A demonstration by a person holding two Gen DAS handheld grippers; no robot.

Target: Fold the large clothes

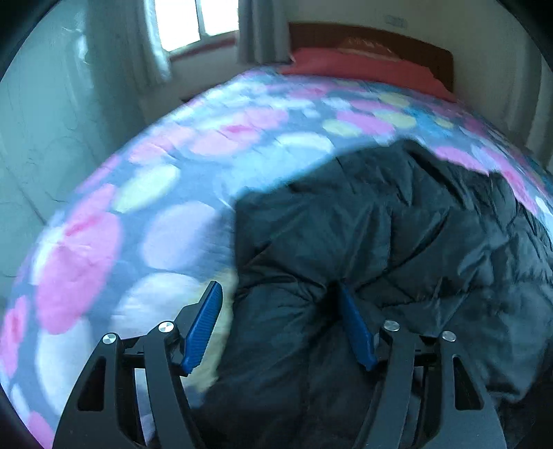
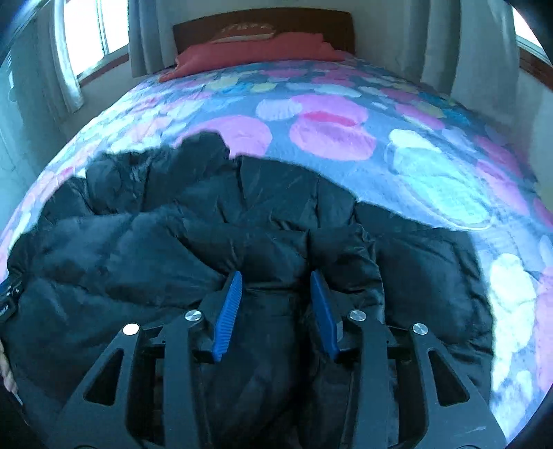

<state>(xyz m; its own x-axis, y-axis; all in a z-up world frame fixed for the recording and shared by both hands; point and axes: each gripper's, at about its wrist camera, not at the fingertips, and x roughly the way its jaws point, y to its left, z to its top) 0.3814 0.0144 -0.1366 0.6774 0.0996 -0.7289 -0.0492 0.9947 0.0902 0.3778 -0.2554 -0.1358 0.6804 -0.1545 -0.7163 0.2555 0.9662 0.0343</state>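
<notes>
Left wrist: left gripper (image 1: 278, 293) jaws standing wide apart, straddling a bulge of the black puffer jacket (image 1: 397, 235) lying on the bed (image 1: 145, 193); frame motion-blurred. Right wrist: right gripper (image 2: 276, 281) jaws pressing a jacket (image 2: 193, 235) fold between them; jacket's near edge getting cut off.

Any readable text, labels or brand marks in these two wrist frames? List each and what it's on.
No text can be read in full.
Label at the left edge of the black puffer jacket, right wrist view: white letters, cut off and too small to read.
Plate on the wall above the headboard: blurred, unreadable.
Patterned bedspread: circles only, no words.
</notes>
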